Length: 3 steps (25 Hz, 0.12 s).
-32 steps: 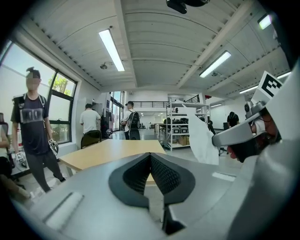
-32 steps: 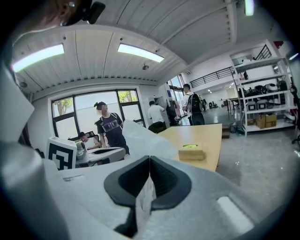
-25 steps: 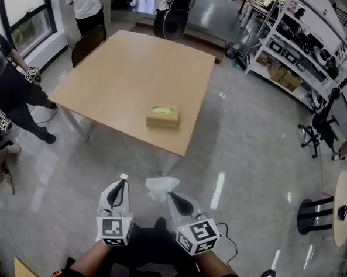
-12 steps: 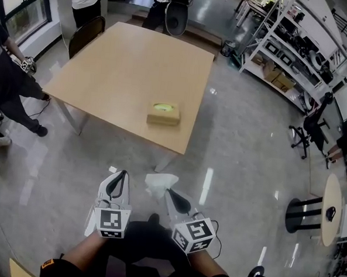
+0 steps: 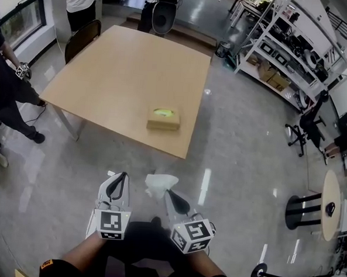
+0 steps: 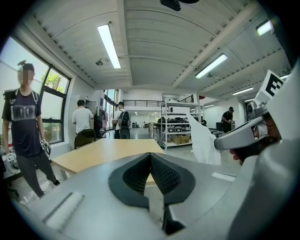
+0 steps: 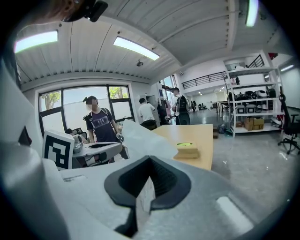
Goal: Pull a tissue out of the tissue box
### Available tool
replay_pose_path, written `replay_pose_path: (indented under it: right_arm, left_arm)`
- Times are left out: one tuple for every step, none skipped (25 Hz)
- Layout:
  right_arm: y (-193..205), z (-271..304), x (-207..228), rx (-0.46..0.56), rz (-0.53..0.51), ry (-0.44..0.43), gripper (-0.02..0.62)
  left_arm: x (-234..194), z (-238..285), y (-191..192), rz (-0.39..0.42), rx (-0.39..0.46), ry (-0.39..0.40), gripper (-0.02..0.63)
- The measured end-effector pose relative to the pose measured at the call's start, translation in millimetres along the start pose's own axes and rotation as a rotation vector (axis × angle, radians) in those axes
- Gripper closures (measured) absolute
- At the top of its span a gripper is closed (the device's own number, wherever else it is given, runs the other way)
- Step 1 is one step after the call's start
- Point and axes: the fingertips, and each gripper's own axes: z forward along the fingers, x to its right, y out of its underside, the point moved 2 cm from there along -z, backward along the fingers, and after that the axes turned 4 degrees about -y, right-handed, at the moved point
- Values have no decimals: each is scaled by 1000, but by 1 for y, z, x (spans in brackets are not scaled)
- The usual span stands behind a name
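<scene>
A tan tissue box [image 5: 163,118] with a green opening sits near the front right edge of the wooden table [image 5: 106,84]; it also shows in the right gripper view [image 7: 187,150]. A white tissue [image 5: 159,184] hangs well clear of the table, over the floor. My right gripper [image 5: 167,192] is shut on its lower end. In the right gripper view the tissue [image 7: 140,138] runs up from between the closed jaws of the right gripper [image 7: 149,161]. My left gripper [image 5: 122,177] is beside it on the left, shut and holding nothing [image 6: 150,157]; its view shows the tissue [image 6: 204,140] at the right.
People stand at the left [image 5: 6,89] and beyond the table [image 5: 76,3]. A dark chair [image 5: 80,38] is at the table's far side. Metal shelves [image 5: 284,54], an office chair [image 5: 306,125] and a small round table [image 5: 329,206] are at the right.
Both grippers have shifted slightly up in the head view, side by side, with the tissue still in the right one. The table and box have stayed put.
</scene>
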Motion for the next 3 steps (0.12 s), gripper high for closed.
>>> replay_pose_path:
  right_arm:
    - [0,-2,3,-1,1,2,600]
    - [1,-4,5,-2,4,4,600]
    - [1,-5,8,-4,6,7,600]
  left_arm:
    - [3,1,0,0,0,3,588]
    - [5,2,-1,1,1,5,588]
    - [8,3,-1,1,1,8,588]
